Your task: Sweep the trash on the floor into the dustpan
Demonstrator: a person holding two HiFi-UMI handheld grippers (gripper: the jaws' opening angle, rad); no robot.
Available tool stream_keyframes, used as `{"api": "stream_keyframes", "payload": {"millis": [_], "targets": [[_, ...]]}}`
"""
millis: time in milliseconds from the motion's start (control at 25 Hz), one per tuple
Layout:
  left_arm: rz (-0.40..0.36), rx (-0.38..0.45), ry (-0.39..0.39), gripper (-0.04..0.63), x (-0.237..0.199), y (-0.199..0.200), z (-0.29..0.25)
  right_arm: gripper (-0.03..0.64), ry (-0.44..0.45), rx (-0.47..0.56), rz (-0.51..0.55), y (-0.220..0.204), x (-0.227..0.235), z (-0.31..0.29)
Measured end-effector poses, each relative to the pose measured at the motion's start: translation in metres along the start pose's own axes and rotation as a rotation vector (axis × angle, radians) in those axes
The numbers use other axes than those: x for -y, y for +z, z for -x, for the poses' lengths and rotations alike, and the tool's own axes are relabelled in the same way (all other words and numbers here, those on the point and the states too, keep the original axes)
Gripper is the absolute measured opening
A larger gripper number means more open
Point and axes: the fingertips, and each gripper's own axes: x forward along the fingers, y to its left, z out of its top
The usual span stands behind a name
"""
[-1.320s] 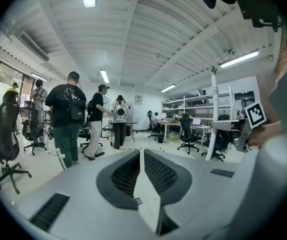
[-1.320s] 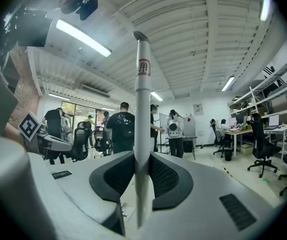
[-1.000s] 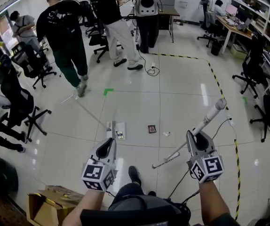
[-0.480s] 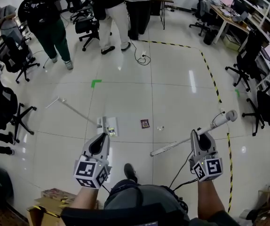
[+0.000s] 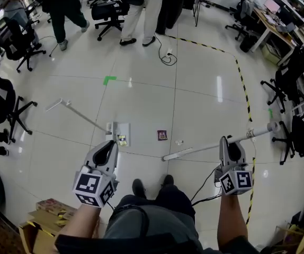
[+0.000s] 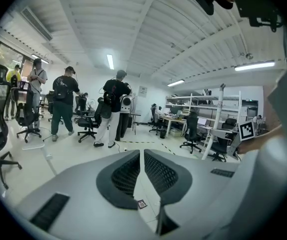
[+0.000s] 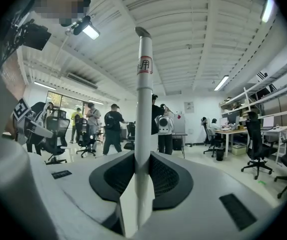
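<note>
Trash was noted on the floor: a small, flat, dark red square packet point(image 5: 162, 135) and a crumpled white scrap point(image 5: 179, 142) just beside it, both on glossy pale tiles point(image 5: 199, 99). The grey rectangular dustpan point(image 5: 121, 127) lay near, to their left, with a yellow item point(image 5: 122, 139) inside. Right gripper point(image 5: 228, 141) was clamped on a smooth, round white broom pole point(image 5: 199, 148). Left gripper point(image 5: 110, 144) was empty, its jaws drawn to a thin slit.

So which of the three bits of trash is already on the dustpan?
The yellowish piece, lying on the white dustpan. The dark square wrapper and the small pale scrap both lie on bare floor to its right, nearer the broom.
</note>
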Motion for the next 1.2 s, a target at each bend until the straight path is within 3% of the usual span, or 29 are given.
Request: {"api": "stream_keyframes", "payload": {"millis": [240,480,760,1040,1200], "targets": [[0.032,0.003,0.09,0.026,-0.001,-0.002,-0.051,0.104,0.137,-0.027,0.02,-0.014,0.03,-0.07],[0.067,0.024,0.293,0.026,-0.007,0.013,-0.107,0.104,0.339,-0.08,0.035,-0.042,0.058,-0.146],[0.04,0.084,0.301,0.028,0.026,0.019,-0.2,0.104,0.469,-0.104,0.035,-0.073,0.106,-0.223],[0.054,0.033,0.356,0.028,0.038,0.012,-0.245,0.104,0.592,-0.106,0.072,-0.094,0.118,-0.259],[0.066,0.004,0.354,0.028,0.038,0.001,-0.265,0.104,0.608,-0.135,0.075,-0.116,0.135,-0.28]]}}
